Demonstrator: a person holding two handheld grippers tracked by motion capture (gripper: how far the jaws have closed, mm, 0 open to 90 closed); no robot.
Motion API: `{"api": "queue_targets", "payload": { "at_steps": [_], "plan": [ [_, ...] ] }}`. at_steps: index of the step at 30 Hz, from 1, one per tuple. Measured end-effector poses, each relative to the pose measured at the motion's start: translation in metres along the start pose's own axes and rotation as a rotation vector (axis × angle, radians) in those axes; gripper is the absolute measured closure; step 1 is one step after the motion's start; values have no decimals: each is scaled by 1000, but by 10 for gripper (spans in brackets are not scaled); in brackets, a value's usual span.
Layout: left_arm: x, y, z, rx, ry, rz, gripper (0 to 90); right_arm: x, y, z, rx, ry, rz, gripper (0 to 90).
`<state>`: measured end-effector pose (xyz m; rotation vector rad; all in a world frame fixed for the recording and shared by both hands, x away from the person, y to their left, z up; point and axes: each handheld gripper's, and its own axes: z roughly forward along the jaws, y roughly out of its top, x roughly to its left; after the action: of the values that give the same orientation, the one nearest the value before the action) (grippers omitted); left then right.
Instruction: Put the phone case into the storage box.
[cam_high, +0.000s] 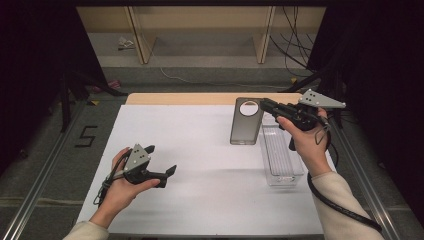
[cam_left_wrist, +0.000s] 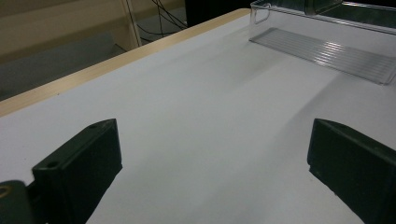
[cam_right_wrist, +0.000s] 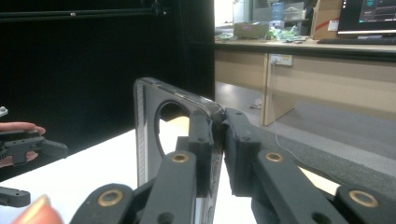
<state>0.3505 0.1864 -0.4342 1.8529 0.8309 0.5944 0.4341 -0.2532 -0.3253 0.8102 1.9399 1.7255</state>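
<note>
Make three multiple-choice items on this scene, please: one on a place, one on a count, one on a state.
1. Where is the clear bin?
A. at the table's right side
B. at its left side
C. on the floor

2. How many round holes has the grey lid?
A. none
B. one
C. three

3. How are the right gripper's jaws?
A. wide open
B. shut on nothing
C. shut on the lid

Key: 1 A, the high view shows it beside the right hand; 2 B, one hole near its far end; 3 C, the right gripper view shows the fingers pinching its edge.
</note>
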Motion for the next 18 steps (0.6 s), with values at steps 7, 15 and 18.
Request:
{"api": "queue_targets", "payload": {
  "at_steps": [7, 15, 18],
  "plan": [
    [0, 0, 0, -2, 2, 0, 27, -3, 2, -3, -8, -10, -2, 825],
    [0, 0, 0, -2, 3, -1, 27, -6, 4, -8, -15, -22, -1, 825],
    [0, 0, 0, -3, 3, 0, 27, -7, 5, -9, -18, -25, 1, 824]
  ]
}}
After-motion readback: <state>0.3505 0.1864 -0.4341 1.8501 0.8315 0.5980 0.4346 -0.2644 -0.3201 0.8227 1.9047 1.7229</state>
